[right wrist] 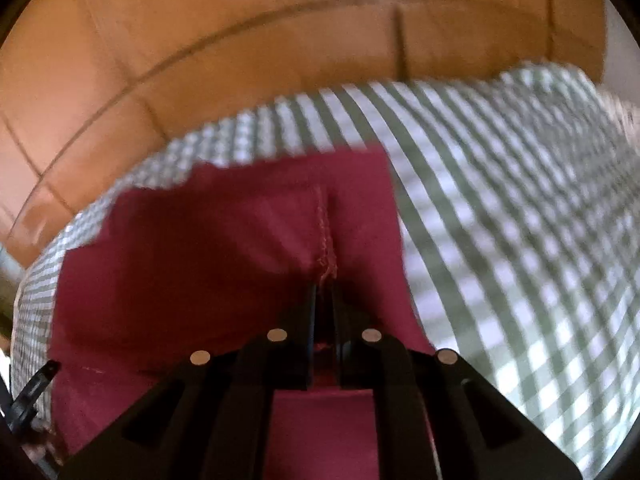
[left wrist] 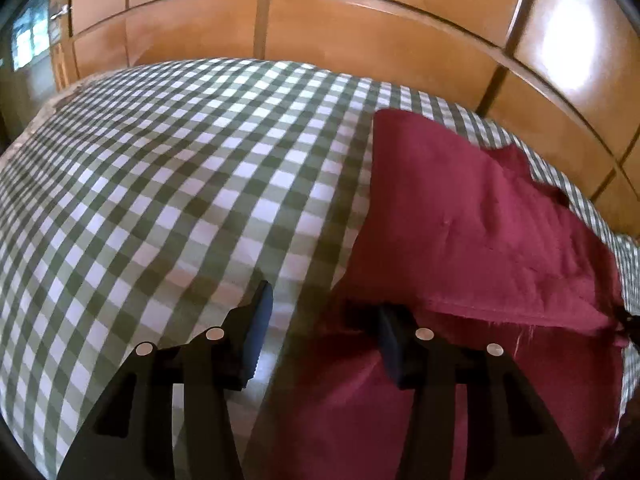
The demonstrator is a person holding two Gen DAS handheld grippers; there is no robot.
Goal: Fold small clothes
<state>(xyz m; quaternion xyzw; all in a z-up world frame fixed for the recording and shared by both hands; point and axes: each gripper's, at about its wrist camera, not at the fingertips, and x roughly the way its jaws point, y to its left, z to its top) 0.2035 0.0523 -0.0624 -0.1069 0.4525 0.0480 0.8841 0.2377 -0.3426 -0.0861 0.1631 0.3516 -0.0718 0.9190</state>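
Maroon cloth [right wrist: 224, 248] in right gripper [right wrist: 325, 292]

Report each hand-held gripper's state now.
Left hand-held gripper: open, holding nothing.
Right hand-held gripper: closed on the red cloth.

The maroon garment [left wrist: 480, 232] is showing as matt woven cloth, faintly creased, with a stitched seam and a frayed thread along one hem. The green-and-white checked cover [left wrist: 180, 168] is reading as smooth, flat cotton-like cloth with a dull finish, while the orange-brown tiled floor [left wrist: 360, 32] beyond its far edge is glaring back glossy highlights. The left gripper [left wrist: 324, 320] is presenting matt black plastic fingers, ribbed pads and small bright metal pins.
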